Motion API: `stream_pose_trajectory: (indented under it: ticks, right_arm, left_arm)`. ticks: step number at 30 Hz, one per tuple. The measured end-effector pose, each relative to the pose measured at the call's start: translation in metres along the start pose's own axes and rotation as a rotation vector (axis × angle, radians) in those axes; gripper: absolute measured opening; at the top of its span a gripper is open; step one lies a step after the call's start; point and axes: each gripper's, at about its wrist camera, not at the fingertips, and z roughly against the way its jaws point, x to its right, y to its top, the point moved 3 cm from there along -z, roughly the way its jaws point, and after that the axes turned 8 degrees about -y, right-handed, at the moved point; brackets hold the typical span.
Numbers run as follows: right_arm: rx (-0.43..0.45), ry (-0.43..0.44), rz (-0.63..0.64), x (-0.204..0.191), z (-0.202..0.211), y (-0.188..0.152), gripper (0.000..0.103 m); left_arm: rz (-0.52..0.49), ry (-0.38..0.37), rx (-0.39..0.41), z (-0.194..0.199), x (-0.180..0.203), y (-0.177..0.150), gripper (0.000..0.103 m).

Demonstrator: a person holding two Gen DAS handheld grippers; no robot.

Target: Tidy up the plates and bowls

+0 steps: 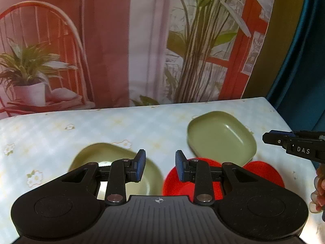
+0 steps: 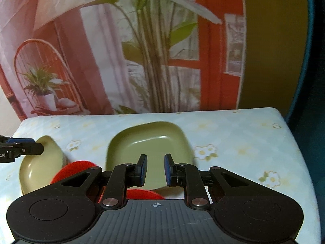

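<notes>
My left gripper (image 1: 160, 165) hovers open over the table (image 1: 121, 126), with nothing between its blue pads. Below it lie a pale green dish (image 1: 113, 168) on the left and a red plate (image 1: 178, 185) on the right. A second red plate (image 1: 264, 172) sits further right, and a squarish green dish (image 1: 221, 136) lies beyond. My right gripper (image 2: 156, 168) stands narrowly open and empty above that squarish green dish (image 2: 150, 144). Its view also takes in the pale green dish (image 2: 40, 162), both red plates (image 2: 75, 167) (image 2: 144, 194) and the left gripper (image 2: 38, 148).
The table wears a light checked cloth with flower prints. A printed backdrop (image 1: 142, 50) of plants and a chair hangs just behind its far edge. The right table edge (image 2: 300, 152) drops off beside a dark blue surface. A person's hand (image 1: 319, 193) shows at the right border.
</notes>
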Motion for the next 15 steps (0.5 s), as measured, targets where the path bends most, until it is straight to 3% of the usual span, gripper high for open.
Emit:
stream_pose_trajectory:
  ticks: [6, 15]
  right_arm:
    - [-0.001, -0.015, -0.056, 0.028, -0.01, 0.002, 0.018]
    - [-0.057, -0.019, -0.082, 0.038, -0.043, -0.009, 0.018]
  left_arm:
    - [-0.024, -0.017, -0.007, -0.021, 0.017, 0.01, 0.034]
    - [-0.024, -0.043, -0.032, -0.062, 0.026, 0.026, 0.034]
